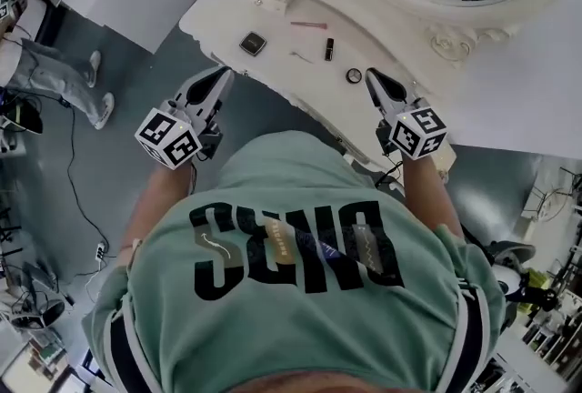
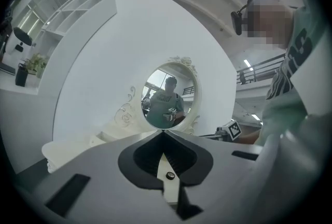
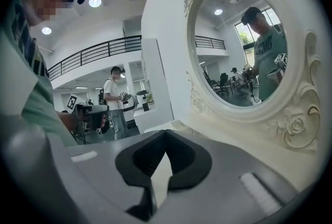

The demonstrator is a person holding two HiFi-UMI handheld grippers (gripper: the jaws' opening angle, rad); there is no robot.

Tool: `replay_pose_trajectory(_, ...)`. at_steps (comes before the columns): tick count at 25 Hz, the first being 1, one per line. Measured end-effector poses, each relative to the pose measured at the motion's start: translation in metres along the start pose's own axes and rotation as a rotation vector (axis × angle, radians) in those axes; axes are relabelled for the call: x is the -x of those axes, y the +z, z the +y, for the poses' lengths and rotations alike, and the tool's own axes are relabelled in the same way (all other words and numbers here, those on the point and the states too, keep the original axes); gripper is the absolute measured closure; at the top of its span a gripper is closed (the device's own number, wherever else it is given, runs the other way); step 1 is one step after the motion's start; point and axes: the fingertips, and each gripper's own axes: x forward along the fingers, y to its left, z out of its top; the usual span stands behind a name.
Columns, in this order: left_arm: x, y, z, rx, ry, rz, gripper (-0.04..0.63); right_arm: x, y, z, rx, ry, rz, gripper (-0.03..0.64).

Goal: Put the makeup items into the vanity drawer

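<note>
Cream-coloured ornate vanity tabletop (image 1: 211,18) seen from above, with the makeup items lying loose on it. No drawer is in view (its front, if it sits below the near edge, is hidden by the person's green-shirted torso (image 1: 300,309)).

Left gripper (image 1: 218,80): fingers fully together on nothing, held just off the near edge. Beyond it lie a dark square compact (image 1: 253,43), a thin pink stick (image 1: 309,24), a small black lipstick tube (image 1: 329,48) and a round black compact (image 1: 354,75).

Right gripper (image 1: 375,82): fingers likewise closed and empty, tips close beside the round compact.

Likely hazards:
- Shut fingers brought forward as they are would push rather than grasp.
- The round compact lies nearest the edge and could be nudged off onto the grey floor (image 1: 136,155).
- The stick and the tube, being round, may roll when touched.
- The flat compacts offer little height, so fingers may scrape the tabletop or slip.
- Items lifted before the drawer is opened would have nowhere to go.
</note>
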Motion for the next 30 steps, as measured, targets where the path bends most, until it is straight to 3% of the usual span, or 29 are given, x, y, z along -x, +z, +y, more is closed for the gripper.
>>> replay_pose_trajectory(7,-0.051,-0.004,-0.007,-0.010,0.031,0.017,0.595,-0.009,0.007,-0.049,0.013,0.038,-0.011,0.606)
replay_pose_trajectory(13,-0.104,0.000,-0.017,-0.037,0.073,0.037,0.595,-0.013,0.018,-0.086,0.085,0.106,-0.002,0.606)
replay_pose_trajectory(15,-0.125,-0.009,-0.019,-0.044,0.051,0.072,0.595,-0.019,0.009,-0.096,0.087,0.112,0.024,0.564)
replay_pose_trajectory(21,-0.182,-0.057,-0.010,-0.051,-0.078,0.200,0.595,-0.045,-0.044,-0.114,0.096,0.079,0.158,0.480)
replay_pose_trajectory(26,-0.212,-0.108,-0.020,-0.051,-0.193,0.327,0.595,-0.065,-0.127,-0.098,0.184,0.100,0.361,0.428)
replay_pose_trajectory(30,-0.220,-0.143,-0.032,-0.043,-0.234,0.402,0.595,-0.073,-0.189,-0.097,0.231,0.100,0.488,0.394)
